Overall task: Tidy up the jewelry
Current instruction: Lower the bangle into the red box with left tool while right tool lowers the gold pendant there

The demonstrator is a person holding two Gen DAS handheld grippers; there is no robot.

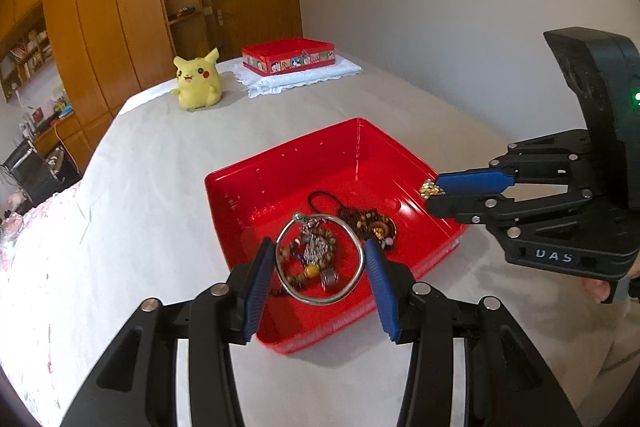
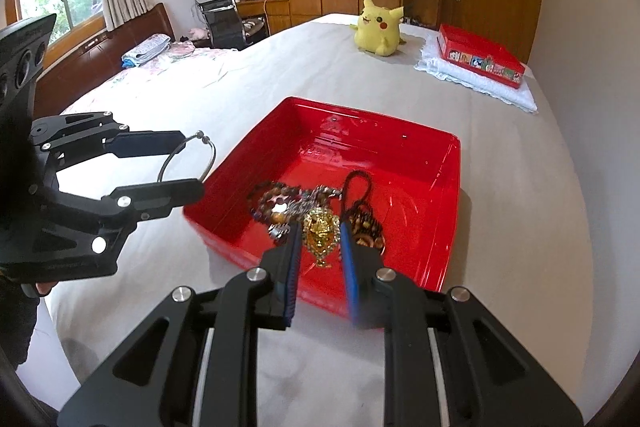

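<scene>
Your left gripper (image 1: 320, 267) clamps one silver bangle (image 1: 320, 259) across its width, the ring facing the left wrist camera almost flat, its clasp at 12 o'clock. In the right wrist view the same bangle (image 2: 188, 159) shows edge-on, bulging toward 3 o'clock beyond the fingertips and clear of the red tray (image 2: 440, 147).

Your right gripper (image 2: 320, 239) is pinched on one gold chain piece (image 2: 318, 239), bunched and hanging toward 6 o'clock over the tray's near edge. The left wrist view shows only a gold tuft (image 1: 431, 188) at those tips.

One heap of beaded strands (image 2: 280, 203) lies in the tray. At 12 o'clock sit one yellow plush (image 1: 197, 81) and one red tin (image 1: 289, 55) on a white cloth (image 1: 304, 77).
</scene>
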